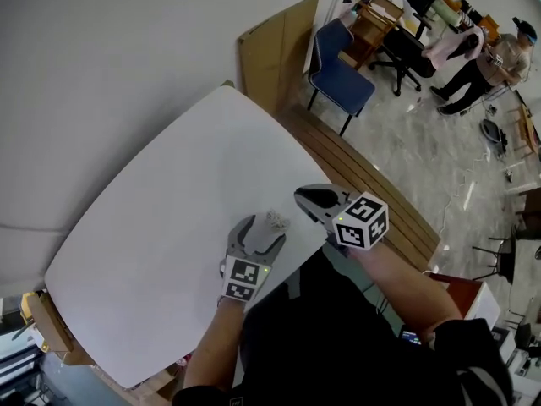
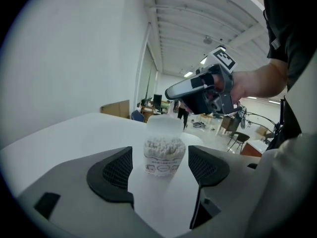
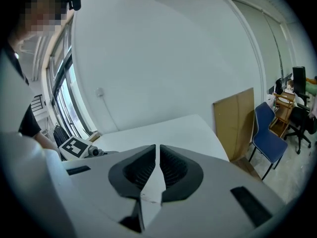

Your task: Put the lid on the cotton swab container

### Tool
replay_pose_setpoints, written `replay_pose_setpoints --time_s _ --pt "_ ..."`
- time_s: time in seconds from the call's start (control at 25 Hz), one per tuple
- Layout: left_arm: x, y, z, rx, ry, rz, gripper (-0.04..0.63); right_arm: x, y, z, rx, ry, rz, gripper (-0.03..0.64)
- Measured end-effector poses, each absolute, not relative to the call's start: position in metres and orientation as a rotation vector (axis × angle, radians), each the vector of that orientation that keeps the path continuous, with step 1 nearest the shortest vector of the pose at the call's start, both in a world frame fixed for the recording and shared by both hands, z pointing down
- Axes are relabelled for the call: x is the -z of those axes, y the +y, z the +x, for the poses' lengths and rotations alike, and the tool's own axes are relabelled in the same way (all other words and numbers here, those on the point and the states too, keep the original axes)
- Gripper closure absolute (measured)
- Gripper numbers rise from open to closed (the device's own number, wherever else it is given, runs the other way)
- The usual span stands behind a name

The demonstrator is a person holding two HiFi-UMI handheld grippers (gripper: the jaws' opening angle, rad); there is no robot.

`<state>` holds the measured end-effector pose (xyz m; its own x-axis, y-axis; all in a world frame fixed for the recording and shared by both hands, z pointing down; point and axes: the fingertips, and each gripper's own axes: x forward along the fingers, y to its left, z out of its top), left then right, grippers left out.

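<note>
Left gripper view: left hand-held gripper (image 2: 161,167) spread around the cotton swab container (image 2: 164,157), not touching; right hand-held gripper (image 3: 157,165) pressed together, empty. Likely next: clamp the container steady

A white table (image 1: 152,227) with rounded corners stands against a pale wall. One small clear cotton swab container (image 1: 276,221) stands upright on it, near the person's edge, packed with white swabs.
</note>
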<state>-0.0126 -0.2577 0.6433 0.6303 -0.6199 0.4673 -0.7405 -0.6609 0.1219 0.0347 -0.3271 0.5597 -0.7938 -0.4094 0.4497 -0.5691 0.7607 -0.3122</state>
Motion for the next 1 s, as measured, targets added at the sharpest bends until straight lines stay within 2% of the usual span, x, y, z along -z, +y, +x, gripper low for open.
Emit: replay_pose_setpoints --time_s 0.36,1.0 --pt "-0.671 -0.26 0.008 -0.68 -1.017 2.526 0.25 -0.59 -0.329 0.034 -0.732 -2.525 0.656 0.6" --pt "-0.679 -0.257 0.012 -0.72 -1.015 2.491 0.253 -0.583 -0.307 0.017 -0.741 -2.524 0.611 0.6"
